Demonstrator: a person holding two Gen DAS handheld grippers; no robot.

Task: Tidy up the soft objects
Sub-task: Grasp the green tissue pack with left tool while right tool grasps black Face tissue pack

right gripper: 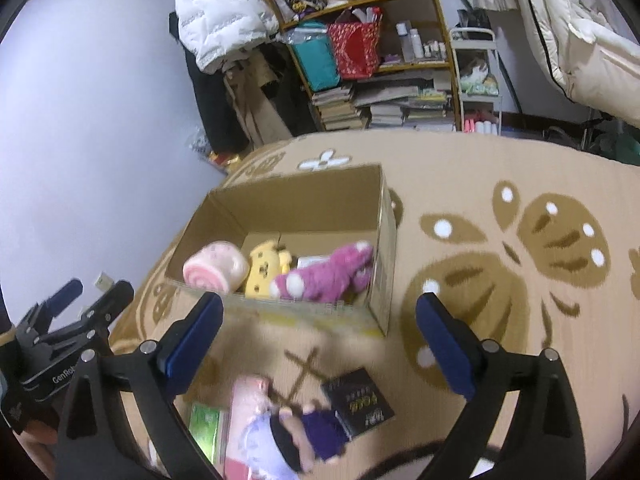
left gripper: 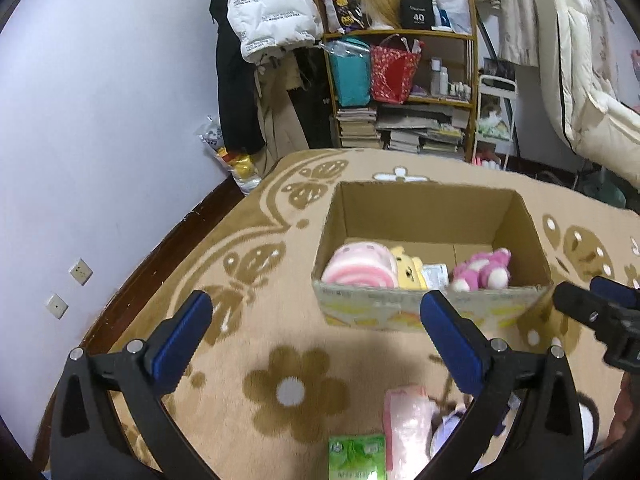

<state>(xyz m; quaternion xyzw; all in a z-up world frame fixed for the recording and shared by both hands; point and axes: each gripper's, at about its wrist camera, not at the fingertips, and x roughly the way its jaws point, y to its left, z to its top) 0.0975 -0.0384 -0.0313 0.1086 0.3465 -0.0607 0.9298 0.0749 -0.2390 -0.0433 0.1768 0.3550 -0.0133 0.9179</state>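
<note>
Right wrist view is showing the right gripper (right gripper: 320,332) hanging wide and empty above a purple-and-black plush doll (right gripper: 304,432) lying near on the tan carpet (right gripper: 500,168), where closing blindly risks pinching the touching black booklet (right gripper: 358,400) instead, while the left gripper (left gripper: 316,324) is likewise gaping before the open cardboard box (left gripper: 424,204).

We read "40" on the black box (left gripper: 418,13) far ahead on the shelf; "GenRob" on the left gripper (right gripper: 60,376).
</note>
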